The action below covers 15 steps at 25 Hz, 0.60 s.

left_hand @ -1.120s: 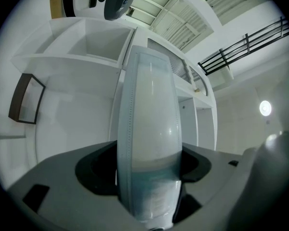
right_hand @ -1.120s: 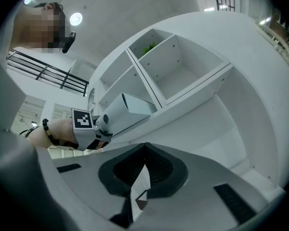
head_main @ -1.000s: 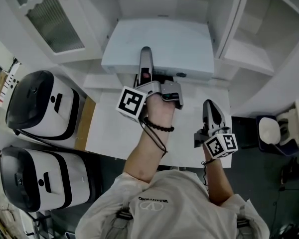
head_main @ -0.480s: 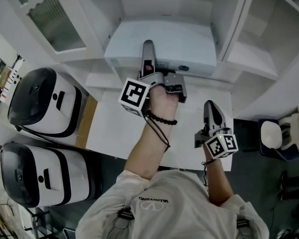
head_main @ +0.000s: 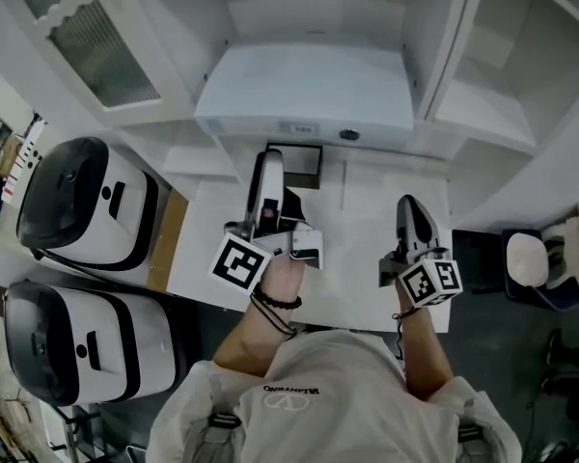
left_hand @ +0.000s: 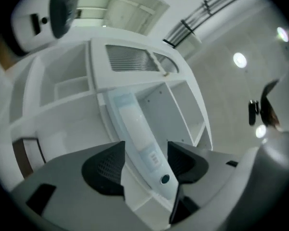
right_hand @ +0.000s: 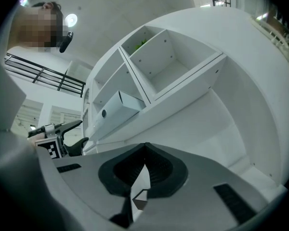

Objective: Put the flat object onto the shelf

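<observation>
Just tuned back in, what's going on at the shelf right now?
The flat white box already lies on the shelf. The person's left tongs have backed away from it and hang over the table. Their jaws stand apart with nothing between them and have just been closing a little. The right tongs are shut and empty, hovering over the table's right side.

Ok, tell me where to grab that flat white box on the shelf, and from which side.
Best grip the flat white box by its thin front edge with the dark round button, coming from the person's side, one jaw above and one below. It lies flat, and the shelf walls close off its sides.
</observation>
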### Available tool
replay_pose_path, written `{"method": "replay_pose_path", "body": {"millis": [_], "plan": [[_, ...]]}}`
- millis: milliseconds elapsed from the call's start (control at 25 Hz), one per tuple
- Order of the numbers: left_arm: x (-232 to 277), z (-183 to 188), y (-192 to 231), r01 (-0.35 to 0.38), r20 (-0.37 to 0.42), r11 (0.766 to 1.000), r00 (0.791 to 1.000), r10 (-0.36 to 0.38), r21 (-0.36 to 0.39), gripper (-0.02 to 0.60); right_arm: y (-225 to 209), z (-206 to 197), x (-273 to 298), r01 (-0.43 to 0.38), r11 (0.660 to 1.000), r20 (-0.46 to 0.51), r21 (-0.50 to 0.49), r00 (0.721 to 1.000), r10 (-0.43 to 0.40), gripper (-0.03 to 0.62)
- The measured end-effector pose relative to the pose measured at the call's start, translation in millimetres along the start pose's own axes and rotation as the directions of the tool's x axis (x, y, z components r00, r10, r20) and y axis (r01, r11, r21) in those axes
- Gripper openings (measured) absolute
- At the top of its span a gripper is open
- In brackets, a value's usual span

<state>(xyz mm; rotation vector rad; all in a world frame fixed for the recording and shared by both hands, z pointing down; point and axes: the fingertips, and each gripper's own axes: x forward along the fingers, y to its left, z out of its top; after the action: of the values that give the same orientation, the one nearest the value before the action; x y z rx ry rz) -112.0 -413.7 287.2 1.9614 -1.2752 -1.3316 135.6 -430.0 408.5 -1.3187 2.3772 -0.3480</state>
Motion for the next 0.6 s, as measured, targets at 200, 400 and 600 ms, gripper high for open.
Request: {"method": "replay_pose_path", "body": {"millis": [200,400,600], "plan": [[14.0,2.7,-25.3,0.045,-0.055,0.958,0.998,-0.030,0.285,0.179,1.3,-5.5,3.8,-0.006,1.000,-0.011,0.002,1.000,0.006,0.009],[29.9,-0.7,-20.5,0.034,-0.059,0.960,0.998,-0.018,0.279,0.143,9.9,-11.6,8.3,-0.024,1.000,-0.032,-0.004,0.999,0.024,0.009],[42.5,-0.4,-10.4,0.001,-0.037,0.972,0.999,0.008,0.236,0.130,5.6,-12.3,10.9,-0.019,1.000,-0.030,0.000,0.999,0.019,0.009]]}}
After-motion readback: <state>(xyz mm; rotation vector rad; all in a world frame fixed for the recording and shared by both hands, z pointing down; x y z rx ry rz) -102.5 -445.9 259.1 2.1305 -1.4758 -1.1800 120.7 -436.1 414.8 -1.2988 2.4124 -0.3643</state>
